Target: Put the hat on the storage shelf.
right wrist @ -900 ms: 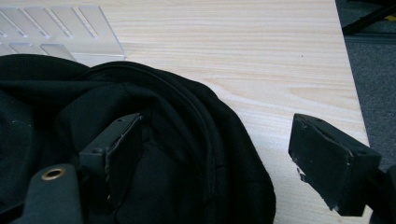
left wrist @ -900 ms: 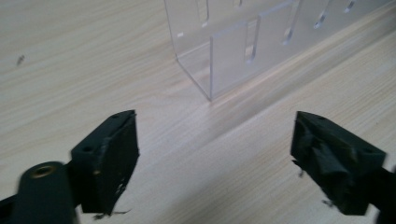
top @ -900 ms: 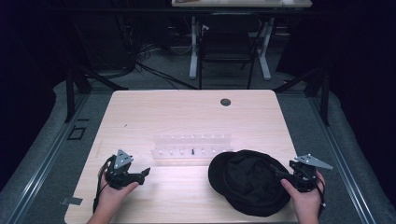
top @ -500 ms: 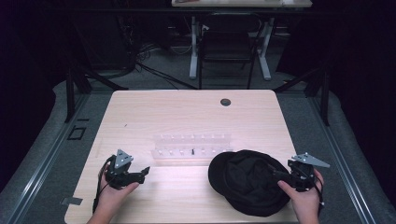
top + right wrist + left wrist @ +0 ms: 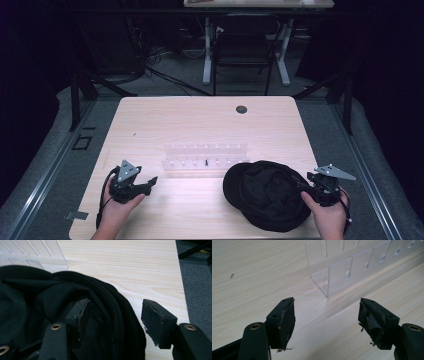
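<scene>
A dark room surrounds the pale wooden desk (image 5: 200, 125). Since the earlier frame the right hand-held gripper (image 5: 113, 315) has edged inward, its spread jaws now straddling the rim of the black hat (image 5: 267, 195). The left hand-held gripper (image 5: 327, 315), unmoved, gapes empty just short of the clear rack (image 5: 352, 267).

Both forearms low — left gripper (image 5: 148, 182) and right gripper (image 5: 303, 183) agape.

I see a pale wooden table (image 5: 165, 120) carrying a clear slotted rack (image 5: 205, 157) at centre and a black cap (image 5: 267, 195) near its right front.
</scene>
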Demonstrator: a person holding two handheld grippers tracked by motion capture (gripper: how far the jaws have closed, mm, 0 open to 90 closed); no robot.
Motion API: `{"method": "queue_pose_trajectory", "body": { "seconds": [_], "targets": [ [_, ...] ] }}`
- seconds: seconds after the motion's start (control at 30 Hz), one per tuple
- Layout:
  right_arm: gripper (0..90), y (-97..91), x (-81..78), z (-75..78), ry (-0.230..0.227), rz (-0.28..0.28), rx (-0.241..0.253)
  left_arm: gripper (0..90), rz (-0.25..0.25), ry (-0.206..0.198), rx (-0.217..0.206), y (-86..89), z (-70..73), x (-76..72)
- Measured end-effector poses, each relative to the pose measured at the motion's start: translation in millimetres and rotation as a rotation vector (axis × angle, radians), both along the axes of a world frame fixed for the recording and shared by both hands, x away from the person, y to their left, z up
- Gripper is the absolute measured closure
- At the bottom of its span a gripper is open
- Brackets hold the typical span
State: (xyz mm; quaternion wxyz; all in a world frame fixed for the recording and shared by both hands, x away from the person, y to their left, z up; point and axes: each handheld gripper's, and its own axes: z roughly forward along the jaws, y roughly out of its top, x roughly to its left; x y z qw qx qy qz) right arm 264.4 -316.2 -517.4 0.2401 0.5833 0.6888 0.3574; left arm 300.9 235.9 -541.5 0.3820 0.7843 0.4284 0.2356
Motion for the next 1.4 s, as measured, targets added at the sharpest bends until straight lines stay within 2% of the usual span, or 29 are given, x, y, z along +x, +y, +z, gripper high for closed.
{"method": "queue_pose_trajectory", "body": {
  "seconds": [0.23, 0.33, 0.37, 0.53, 0.57, 0.63, 0.77, 0.8, 0.83, 0.93, 1.07, 1.4],
  "targets": [
    [42.1, 0.1, -2.7, 3.5, 0.013, 0.006, -0.039, 33.0, 0.008, 0.019, -0.007, 3.5, 1.6, 2.5],
    [42.5, -0.4, -4.4, 5.1, 0.010, 0.005, -0.057, 35.8, 0.019, 0.009, -0.009, 3.5, 2.4, 2.6],
    [42.0, 0.1, -5.6, 5.9, 0.010, -0.007, -0.106, 35.8, 0.020, 0.006, -0.004, 3.7, 2.3, 2.6],
    [43.5, 0.5, -9.9, 8.7, 0.019, -0.039, -0.154, 37.6, 0.001, 0.010, -0.022, 3.8, 1.9, 4.3],
    [43.8, 0.9, -10.0, 7.9, 0.017, -0.028, -0.139, 37.8, -0.009, 0.012, -0.045, 4.0, 2.7, 5.0],
    [44.3, 1.5, -10.8, 6.7, 0.027, -0.031, -0.150, 39.2, -0.004, 0.013, -0.050, 4.0, 3.0, 5.1],
    [45.4, -0.4, -12.3, 5.9, 0.032, -0.047, -0.130, 39.9, 0.023, 0.025, -0.042, 4.4, 1.6, 5.8],
    [46.6, -3.0, -13.4, 7.2, 0.038, -0.052, -0.088, 42.4, 0.022, 0.034, -0.040, 5.0, 0.6, 6.5],
    [47.9, -4.1, -14.1, 7.7, 0.043, -0.056, -0.069, 42.7, 0.019, 0.038, -0.038, 5.5, 0.4, 6.9],
    [49.9, -6.7, -15.8, 8.2, 0.050, -0.074, -0.058, 45.7, 0.018, 0.038, -0.033, 5.9, 0.5, 7.1],
    [54.7, -10.9, -17.6, 8.7, 0.065, -0.085, 0.009, 47.1, 0.014, 0.041, -0.013, 4.3, -0.5, 7.3],
    [61.3, -20.0, -20.4, 8.5, 0.121, -0.122, 0.049, 48.8, 0.024, 0.030, -0.006, 2.3, 0.8, 6.7]
  ]
}}
